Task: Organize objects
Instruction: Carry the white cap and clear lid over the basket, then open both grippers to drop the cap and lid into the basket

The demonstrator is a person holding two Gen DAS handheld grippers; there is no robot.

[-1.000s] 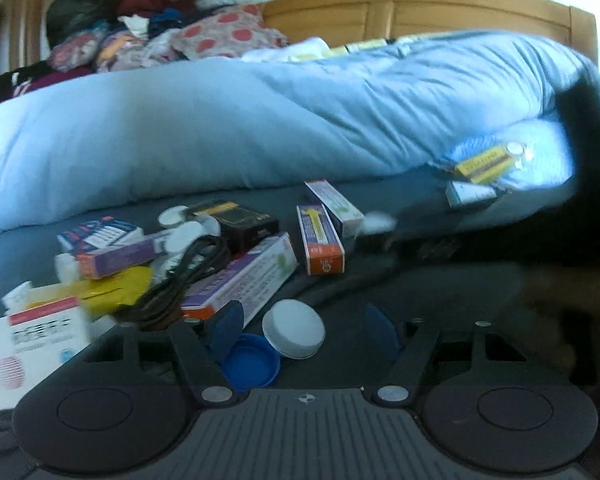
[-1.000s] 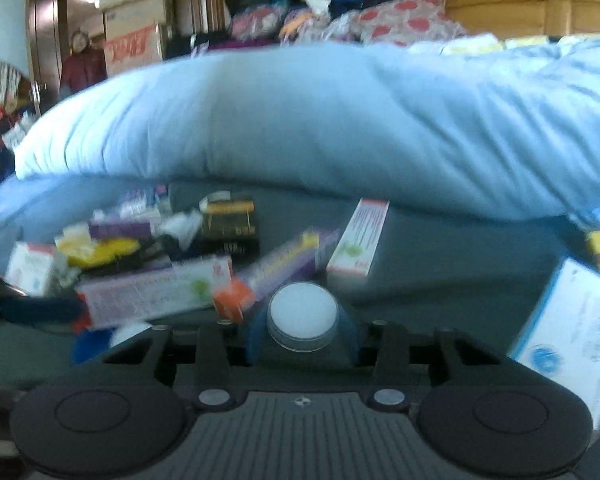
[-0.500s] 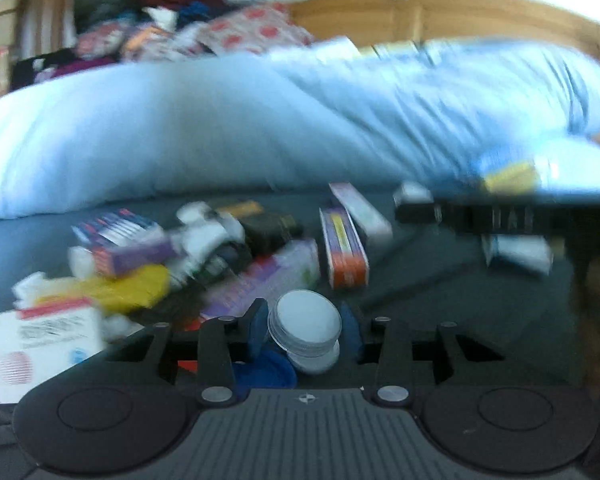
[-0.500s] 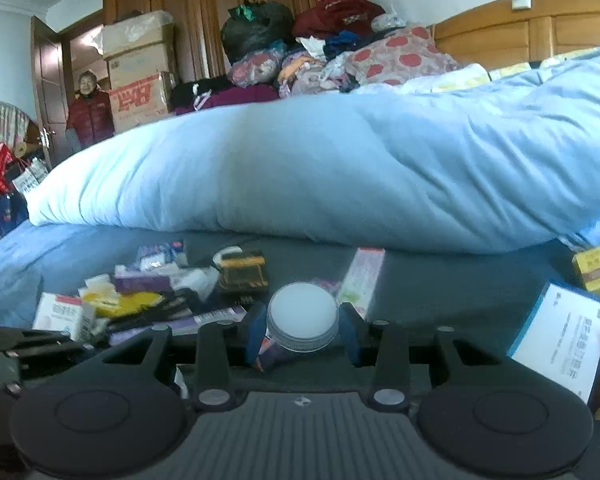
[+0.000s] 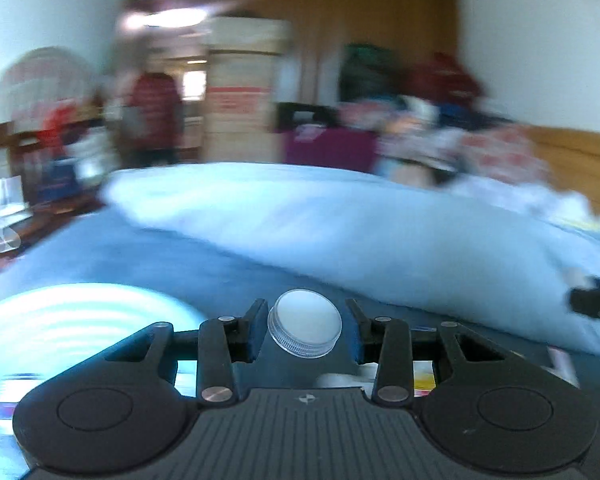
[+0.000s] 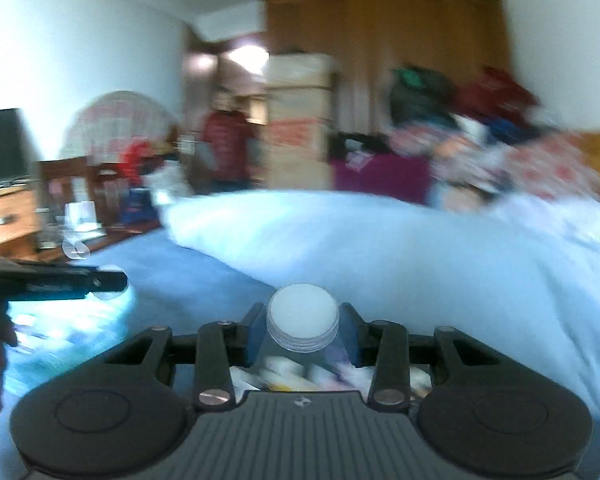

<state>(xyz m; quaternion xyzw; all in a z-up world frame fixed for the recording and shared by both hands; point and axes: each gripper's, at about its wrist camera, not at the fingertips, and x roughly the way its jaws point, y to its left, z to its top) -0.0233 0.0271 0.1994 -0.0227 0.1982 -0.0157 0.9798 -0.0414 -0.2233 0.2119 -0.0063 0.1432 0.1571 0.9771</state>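
Half a second ago both cameras looked over the heap of medicine boxes; now both are swung left and blurred, so the carry seems under way. The left gripper (image 5: 305, 330) pinches a white cap (image 5: 305, 324), tilted, where a second ago it stood spread above that cap lying on the bed. Left of the cap a pale blue ribbed bowl (image 5: 76, 320) has come into view, probably where the caps go. The right gripper (image 6: 302, 330) is likewise clamped on a white capped jar (image 6: 302, 322). Beyond the caps lie dark bedsheet (image 6: 188, 276), pale blue duvet (image 6: 400, 248), stacked cartons (image 6: 296, 120), and wardrobe (image 6: 380, 36).
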